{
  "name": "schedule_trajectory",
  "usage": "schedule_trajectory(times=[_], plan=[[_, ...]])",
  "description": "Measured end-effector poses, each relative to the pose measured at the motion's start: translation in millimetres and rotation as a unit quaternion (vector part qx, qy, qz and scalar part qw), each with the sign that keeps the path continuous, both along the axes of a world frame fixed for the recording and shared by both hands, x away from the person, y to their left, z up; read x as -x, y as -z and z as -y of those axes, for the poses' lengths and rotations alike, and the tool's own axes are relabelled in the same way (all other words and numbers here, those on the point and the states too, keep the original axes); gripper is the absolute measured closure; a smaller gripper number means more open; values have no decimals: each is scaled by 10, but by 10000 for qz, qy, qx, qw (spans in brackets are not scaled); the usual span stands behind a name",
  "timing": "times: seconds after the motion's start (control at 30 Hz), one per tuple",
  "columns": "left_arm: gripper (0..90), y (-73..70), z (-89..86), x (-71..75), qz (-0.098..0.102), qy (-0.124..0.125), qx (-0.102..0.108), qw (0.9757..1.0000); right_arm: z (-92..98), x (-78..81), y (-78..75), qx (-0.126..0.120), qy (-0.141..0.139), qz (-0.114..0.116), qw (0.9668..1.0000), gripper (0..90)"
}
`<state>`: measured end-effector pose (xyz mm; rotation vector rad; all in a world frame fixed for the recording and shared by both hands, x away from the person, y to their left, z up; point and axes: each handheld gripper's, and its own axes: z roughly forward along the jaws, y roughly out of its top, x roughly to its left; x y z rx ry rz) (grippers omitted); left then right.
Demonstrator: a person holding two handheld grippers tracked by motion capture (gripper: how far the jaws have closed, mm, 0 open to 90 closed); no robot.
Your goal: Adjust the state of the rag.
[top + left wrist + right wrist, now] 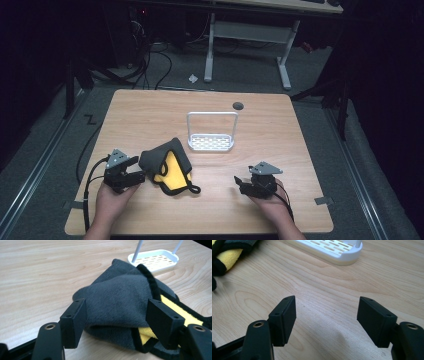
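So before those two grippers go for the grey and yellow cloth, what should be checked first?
1. Left gripper open: ok, jaws stand wide.
2. Right gripper open: ok, bare table between its jaws.
3. Cloth within the left gripper's reach: ok, it lies just ahead of the jaws, rumpled, grey side over yellow.
4. Cloth gripped: not ok, in the left gripper view no pad presses on it.
5. White rack out of the way: ok, it stands beyond the cloth, apart from it.
6. Cloth's black loop free: cannot tell.
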<state>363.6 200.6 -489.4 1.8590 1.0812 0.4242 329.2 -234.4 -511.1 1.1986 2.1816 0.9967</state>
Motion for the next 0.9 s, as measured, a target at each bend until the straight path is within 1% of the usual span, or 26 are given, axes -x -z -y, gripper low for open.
schedule_trajectory(times=[0.1, 0.17, 0.23, 0.33, 0.37, 0.43, 0.47, 0.5, 0.53, 0.57, 0.6, 0.63, 0.67, 0.7, 0.8, 0.83, 0.87, 0.9], plan=[[337, -42, 31, -46, -61, 76, 29, 9999, -13, 2, 4, -24, -18, -29, 10000, 308], [336, -69, 58, -63, -40, 135, 45, 9999, -21, 4, 7, -34, -18, -41, 10000, 304], [331, -80, 71, -74, -47, 155, 63, 9998, -32, 5, 8, -64, -19, -57, 10000, 304], [320, -83, 148, -134, -88, 267, 118, 9995, -52, 0, 19, -46, -77, -94, 9999, 306], [312, -83, 148, -134, -88, 267, 118, 9995, -52, 0, 19, -46, -77, -94, 9999, 306], [303, -65, 223, -161, -72, 313, -55, 9995, -72, -3, 35, -12, -142, -128, 9998, 314], [303, -55, 243, -170, -90, 336, -62, 9994, -72, -3, 35, -12, -142, -128, 9998, 314], [303, -28, 278, -191, -173, 377, -49, 9991, -74, -4, 35, -28, -149, -133, 9998, 319], [307, 32, 343, -223, -284, 354, -235, 9987, -79, -3, 33, -42, -173, -123, 9998, 332], [323, 32, 343, -223, -284, 354, -235, 9987, -82, -2, 35, -31, -179, -113, 9998, 333], [357, 118, 414, -250, -393, 307, -532, 9973, -86, -2, 38, -23, -187, -115, 9998, 336], [387, 157, 440, -265, -482, 307, -623, 9964, -88, -3, 40, -29, -194, -137, 9997, 339], [435, 185, 460, -265, -495, 309, -719, 9957, -89, -3, 43, -18, -207, -146, 9997, 348], [480, 204, 471, -254, -443, 289, -756, 9957, -91, -2, 45, -14, -212, -150, 9997, 356], [629, 232, 477, -212, -409, 355, -710, 9960, -99, 6, 45, -37, -233, -138, 9996, 397], [664, 232, 477, -212, -409, 355, -710, 9960, -102, 7, 47, -34, -238, -140, 9996, 406], [696, 243, 491, -161, -390, 424, -697, 9959, -105, 6, 50, -33, -252, -148, 9996, 425], [712, 250, 503, -130, -407, 470, -629, 9961, -111, 8, 51, -51, -277, -168, 9995, 439]])
